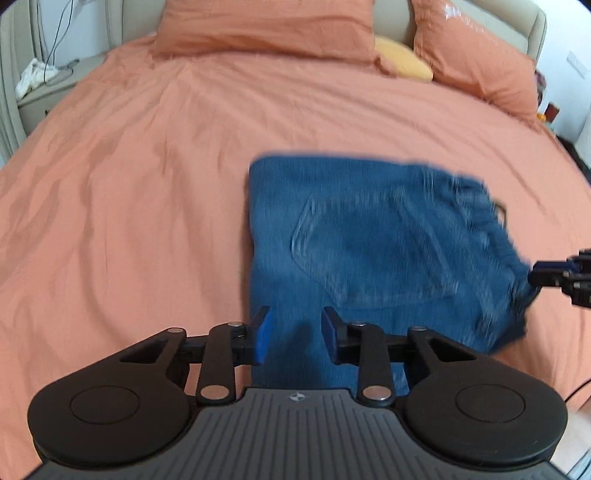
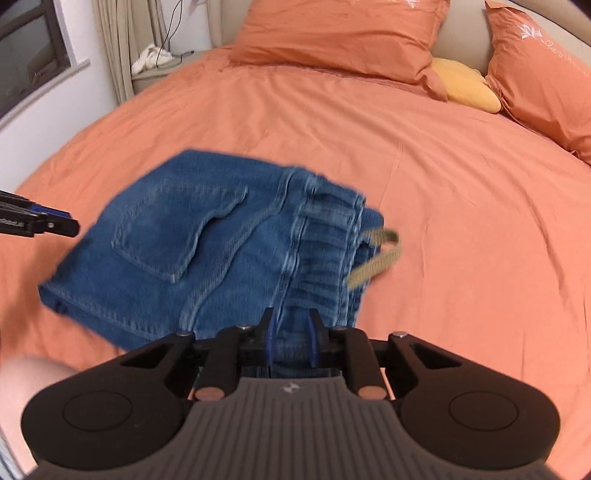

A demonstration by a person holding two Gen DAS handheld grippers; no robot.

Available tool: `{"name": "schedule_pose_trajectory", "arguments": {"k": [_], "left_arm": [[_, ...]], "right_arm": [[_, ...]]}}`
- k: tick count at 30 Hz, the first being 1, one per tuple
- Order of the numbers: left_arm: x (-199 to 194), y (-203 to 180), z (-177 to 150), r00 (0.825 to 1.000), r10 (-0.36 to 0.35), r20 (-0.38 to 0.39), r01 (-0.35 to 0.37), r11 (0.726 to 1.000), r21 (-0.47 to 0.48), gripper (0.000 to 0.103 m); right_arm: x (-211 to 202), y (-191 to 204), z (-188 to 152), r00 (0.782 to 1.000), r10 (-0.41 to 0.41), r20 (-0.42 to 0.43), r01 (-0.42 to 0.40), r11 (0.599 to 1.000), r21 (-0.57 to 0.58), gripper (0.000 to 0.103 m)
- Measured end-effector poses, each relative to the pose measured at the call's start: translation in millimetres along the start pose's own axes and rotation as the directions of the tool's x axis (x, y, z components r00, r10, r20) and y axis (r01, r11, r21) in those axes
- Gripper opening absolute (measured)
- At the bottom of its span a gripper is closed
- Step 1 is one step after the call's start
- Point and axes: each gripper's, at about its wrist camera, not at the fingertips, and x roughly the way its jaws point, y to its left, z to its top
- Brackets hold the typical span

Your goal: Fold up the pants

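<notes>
Blue denim pants [image 1: 369, 240] lie folded into a compact stack on the orange bed, back pocket up. In the right wrist view the pants [image 2: 184, 251] show their elastic waistband and a tan drawstring [image 2: 376, 258] at the right. My left gripper [image 1: 295, 332] is open, its fingers just above the pants' near left edge, holding nothing. My right gripper [image 2: 291, 332] is shut on the waistband end of the pants. It shows at the right edge of the left wrist view [image 1: 554, 277]. The left gripper shows at the left edge of the right wrist view [image 2: 55, 221].
The orange bedsheet [image 1: 147, 184] spreads wide to the left and behind the pants. Orange pillows [image 1: 266, 26] and a yellow cushion [image 1: 402, 59] lie at the headboard. A nightstand [image 1: 40, 88] with white cloth and cables stands at the far left.
</notes>
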Motion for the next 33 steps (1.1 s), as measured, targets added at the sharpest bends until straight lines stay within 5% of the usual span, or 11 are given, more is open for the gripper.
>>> {"name": "schedule_pose_trajectory", "arguments": {"k": [5, 11, 15, 19, 23, 28, 33], "left_arm": [[28, 3, -30, 0.998, 0.03, -0.058, -0.031, 0.999, -0.023, 0.028], [44, -5, -22, 0.988, 0.101, -0.113, -0.106, 0.993, -0.045, 0.03], [16, -20, -9, 0.99, 0.133, -0.055, -0.132, 0.991, 0.019, 0.03], [-47, -35, 1, 0.994, 0.054, 0.092, -0.051, 0.998, -0.03, 0.038], [-110, -62, 7, 0.958, 0.086, 0.274, -0.082, 0.996, -0.026, 0.055], [-171, -93, 3, 0.906, 0.08, 0.416, -0.057, 0.996, -0.067, 0.058], [-215, -136, -16, 0.83, 0.116, 0.546, -0.139, 0.99, 0.001, 0.09]], "right_arm": [[26, -13, -35, 0.997, -0.006, -0.077, 0.01, 0.998, 0.055, 0.008], [36, -4, -31, 0.995, -0.049, -0.087, 0.05, 0.999, 0.018, 0.008], [24, -3, -17, 0.995, -0.05, -0.091, 0.05, 0.999, -0.003, 0.009], [-16, -2, -9, 0.997, -0.078, -0.01, 0.078, 0.997, 0.02, 0.04], [-77, 9, 5, 0.992, -0.06, 0.115, 0.059, 0.998, 0.008, 0.055], [-163, 29, 3, 0.93, -0.092, 0.357, 0.102, 0.995, -0.01, 0.072], [-221, 42, -22, 0.882, -0.079, 0.465, 0.072, 0.997, 0.032, 0.082]]}}
